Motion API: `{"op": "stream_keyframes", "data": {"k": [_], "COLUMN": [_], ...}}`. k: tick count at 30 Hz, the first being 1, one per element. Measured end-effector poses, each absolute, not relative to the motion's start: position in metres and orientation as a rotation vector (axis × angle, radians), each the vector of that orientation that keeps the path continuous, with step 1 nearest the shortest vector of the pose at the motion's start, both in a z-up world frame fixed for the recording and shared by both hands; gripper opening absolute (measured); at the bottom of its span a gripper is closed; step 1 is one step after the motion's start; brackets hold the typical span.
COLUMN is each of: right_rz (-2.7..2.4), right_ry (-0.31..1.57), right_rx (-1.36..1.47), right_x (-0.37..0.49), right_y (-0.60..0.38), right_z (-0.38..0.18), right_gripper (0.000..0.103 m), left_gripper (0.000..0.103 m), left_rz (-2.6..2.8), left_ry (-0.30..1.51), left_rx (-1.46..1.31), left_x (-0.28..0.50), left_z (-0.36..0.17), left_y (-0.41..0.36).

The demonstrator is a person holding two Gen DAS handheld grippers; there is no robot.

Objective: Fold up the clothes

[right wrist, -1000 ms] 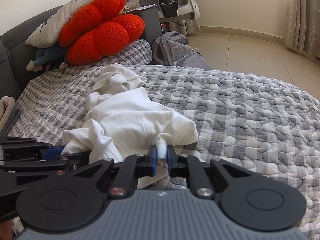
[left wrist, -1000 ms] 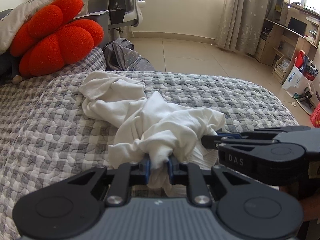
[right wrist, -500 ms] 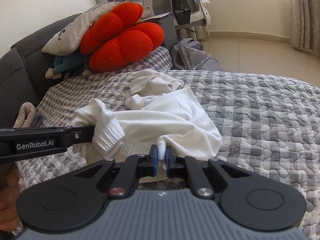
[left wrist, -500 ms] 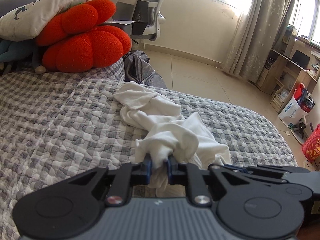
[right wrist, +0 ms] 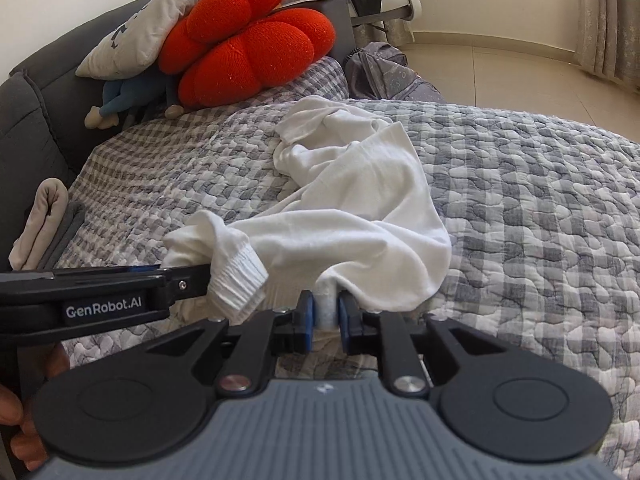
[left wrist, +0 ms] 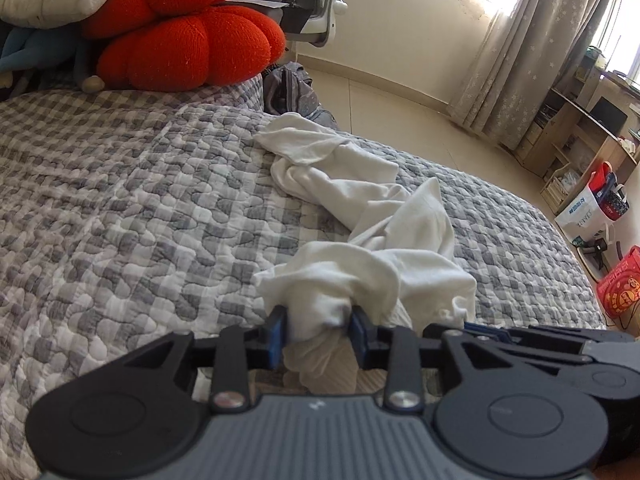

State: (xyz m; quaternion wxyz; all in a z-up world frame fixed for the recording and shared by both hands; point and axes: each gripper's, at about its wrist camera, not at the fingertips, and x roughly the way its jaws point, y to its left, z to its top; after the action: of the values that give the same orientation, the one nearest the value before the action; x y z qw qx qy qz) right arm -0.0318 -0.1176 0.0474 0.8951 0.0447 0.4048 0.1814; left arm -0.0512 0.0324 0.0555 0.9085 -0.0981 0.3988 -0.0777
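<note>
A crumpled white garment (left wrist: 352, 188) lies stretched across the grey checked quilt (left wrist: 120, 200). Its near end is bunched between the fingers of my left gripper (left wrist: 318, 332). Those jaws are opening, and the cloth sits loosely between them with a shadowed gap at the right pad. In the right wrist view my right gripper (right wrist: 327, 316) still pinches a narrow fold of the garment (right wrist: 360, 208), and its jaws are starting to open. The left gripper (right wrist: 196, 278) reaches in from the left with a ribbed cuff (right wrist: 236, 284) draped over its tip.
A red flower cushion (right wrist: 248, 44), a grey pillow and a blue soft toy (right wrist: 124, 100) sit at the head of the bed. Folded beige cloth (right wrist: 44, 220) lies at the left edge. A grey backpack (left wrist: 292, 88), shelves and boxes stand on the floor beyond.
Both grippers have dragged the garment's near end across the quilt, pulling it out longer. Both pairs of jaws stand wider than before, the left much more so.
</note>
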Motion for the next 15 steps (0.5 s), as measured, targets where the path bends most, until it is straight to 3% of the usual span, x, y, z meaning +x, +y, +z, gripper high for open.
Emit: {"op": "stream_keyframes", "data": {"k": [2,4,12,15], "right_rz": [0.364,0.364,0.391,0.395], "right_ry": [0.829,0.824,0.841,0.845], "right_rx": [0.098,0.118,0.280,0.392], "right_x": [-0.032,-0.032,-0.020,-0.012], "right_y": [-0.123,-0.129,-0.152,-0.167], "right_z": [0.048,0.050,0.049,0.050], "right_gripper": [0.034,0.039,0.039,0.039], "left_gripper": [0.047,0.056,0.077,0.078], "left_rz": [-0.171,-0.179,-0.213,-0.206], "left_ry": [0.817,0.808,0.798,0.803], "left_rx": [-0.206,-0.206,-0.115,-0.125], "left_x": [-0.050,-0.049,-0.050,-0.045], "left_z": [0.058,0.061,0.066,0.064], "left_y": [0.034,0.034,0.011,0.011]}}
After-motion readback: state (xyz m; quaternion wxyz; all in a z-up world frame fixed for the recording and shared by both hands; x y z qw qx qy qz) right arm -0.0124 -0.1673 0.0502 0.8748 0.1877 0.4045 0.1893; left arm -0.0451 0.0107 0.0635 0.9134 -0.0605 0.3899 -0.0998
